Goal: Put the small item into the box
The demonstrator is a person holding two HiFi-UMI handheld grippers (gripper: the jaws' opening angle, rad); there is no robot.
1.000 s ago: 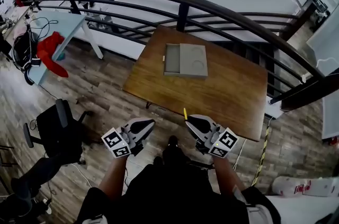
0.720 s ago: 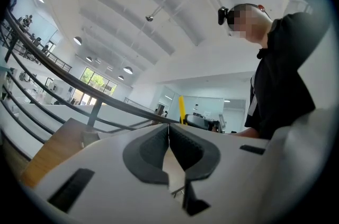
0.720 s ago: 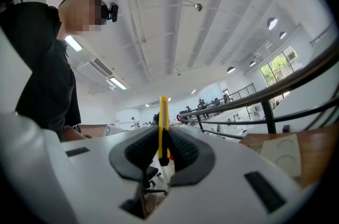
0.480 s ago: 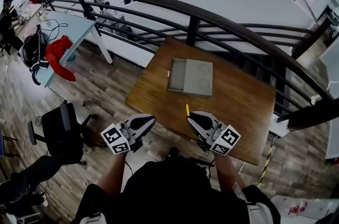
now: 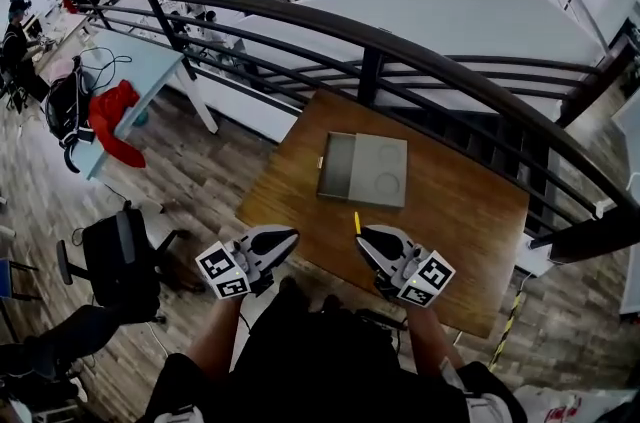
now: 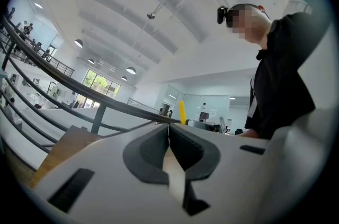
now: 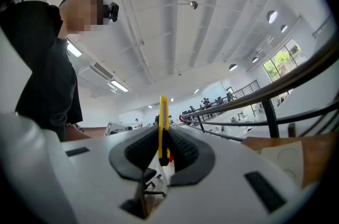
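Two tools in play, but only one is doing anything. The right tool [image 5: 366, 235] is clamped on the small yellow strip [image 5: 356, 222], and the right gripper view shows its pads pinching the flat faces of the strip [image 7: 162, 125] low down. The left tool [image 5: 283, 237] has its jaws pressed together with nothing between them.

The strip looks thin, light and fairly stiff, probably plastic, so weight shouldn't be a problem. Slipping or twisting in the pads seems the bigger risk, since it's gripped near one end. A hold nearer the middle would be steadier, I reckon.

Its long axis runs the same way as the jaws. The free end sticks out past the tips, pointing away from the person and roughly at the grey box [image 5: 385, 173].

The strip is up in the air over the near edge of the wooden tabletop [image 5: 450, 221], well short of the box. The box's open compartment is on its left side, so that's my guess for the drop spot.
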